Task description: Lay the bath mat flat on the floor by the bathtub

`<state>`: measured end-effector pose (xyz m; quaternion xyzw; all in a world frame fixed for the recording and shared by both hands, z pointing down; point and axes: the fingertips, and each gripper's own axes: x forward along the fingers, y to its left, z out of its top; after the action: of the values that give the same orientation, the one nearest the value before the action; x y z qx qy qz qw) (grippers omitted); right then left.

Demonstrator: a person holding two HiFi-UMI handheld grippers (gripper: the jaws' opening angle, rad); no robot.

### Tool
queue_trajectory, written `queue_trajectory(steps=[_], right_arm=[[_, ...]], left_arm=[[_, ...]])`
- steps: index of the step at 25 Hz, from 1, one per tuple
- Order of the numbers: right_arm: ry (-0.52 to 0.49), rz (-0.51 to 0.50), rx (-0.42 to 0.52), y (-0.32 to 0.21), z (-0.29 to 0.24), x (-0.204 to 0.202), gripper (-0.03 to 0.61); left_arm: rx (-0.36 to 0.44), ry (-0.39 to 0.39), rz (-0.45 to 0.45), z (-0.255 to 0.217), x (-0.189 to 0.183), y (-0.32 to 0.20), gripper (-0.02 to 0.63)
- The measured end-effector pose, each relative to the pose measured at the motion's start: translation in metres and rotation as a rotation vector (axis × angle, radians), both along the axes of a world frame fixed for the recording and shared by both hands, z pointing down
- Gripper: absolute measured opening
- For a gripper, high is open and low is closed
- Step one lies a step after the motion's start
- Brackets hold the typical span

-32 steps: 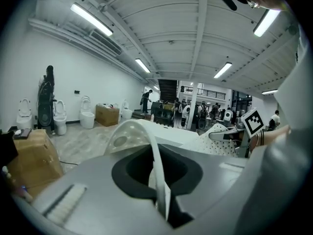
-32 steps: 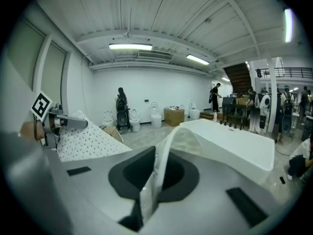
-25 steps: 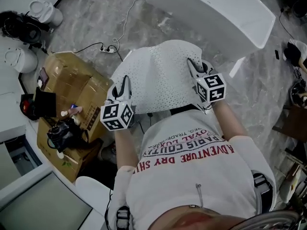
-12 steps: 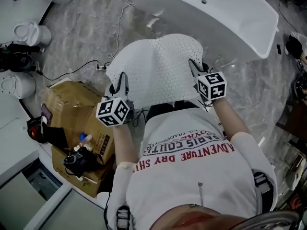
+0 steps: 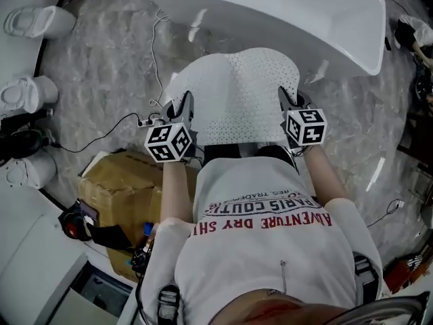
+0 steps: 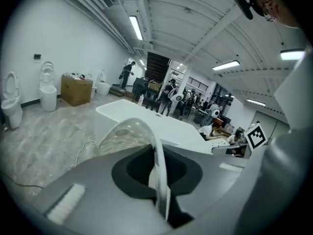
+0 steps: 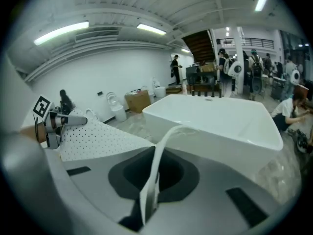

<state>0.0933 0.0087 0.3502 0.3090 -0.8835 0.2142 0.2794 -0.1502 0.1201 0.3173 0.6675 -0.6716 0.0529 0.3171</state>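
A white perforated bath mat (image 5: 237, 97) hangs spread between my two grippers, in the air in front of the person and just short of the white bathtub (image 5: 284, 19). My left gripper (image 5: 180, 111) is shut on the mat's near left corner. My right gripper (image 5: 292, 102) is shut on its near right corner. In the left gripper view the mat's edge (image 6: 157, 165) runs pinched between the jaws, and the right gripper view shows the same with the mat's edge (image 7: 152, 182) there. The mat's far end droops toward the tub wall.
Grey marble floor (image 5: 101, 66) lies before the tub. A cardboard box (image 5: 118, 181) stands at the left by the person's legs, with a power strip and white cable (image 5: 152, 80) on the floor. Toilets (image 5: 30, 90) line the left. People stand in the distance (image 6: 171, 94).
The view has swung so the tub now lies straight ahead and the box has slid toward the bottom left. Both grippers have carried the mat closer to the tub, still holding its corners.
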Motion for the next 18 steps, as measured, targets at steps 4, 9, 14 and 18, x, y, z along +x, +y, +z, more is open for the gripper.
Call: queue_trajectory(steps=[4, 9, 14, 18], right_arm=[[0.044, 0.138, -0.041, -0.024, 0.025, -0.02, 0.017], [0.088, 0.251, -0.056, -0.052, 0.06, -0.03, 0.017], [0.137, 0.28, -0.088, -0.081, 0.123, -0.032, 0.017], [0.164, 0.319, -0.137, -0.107, 0.192, -0.029, 0.017]], left_arm=[[-0.043, 0.023, 0.138, 0.026, -0.031, -0.053, 0.018], [-0.099, -0.014, 0.316, 0.066, -0.05, -0.106, 0.017], [-0.142, -0.072, 0.397, 0.131, -0.059, -0.149, 0.018], [-0.181, -0.08, 0.406, 0.201, -0.063, -0.188, 0.017]])
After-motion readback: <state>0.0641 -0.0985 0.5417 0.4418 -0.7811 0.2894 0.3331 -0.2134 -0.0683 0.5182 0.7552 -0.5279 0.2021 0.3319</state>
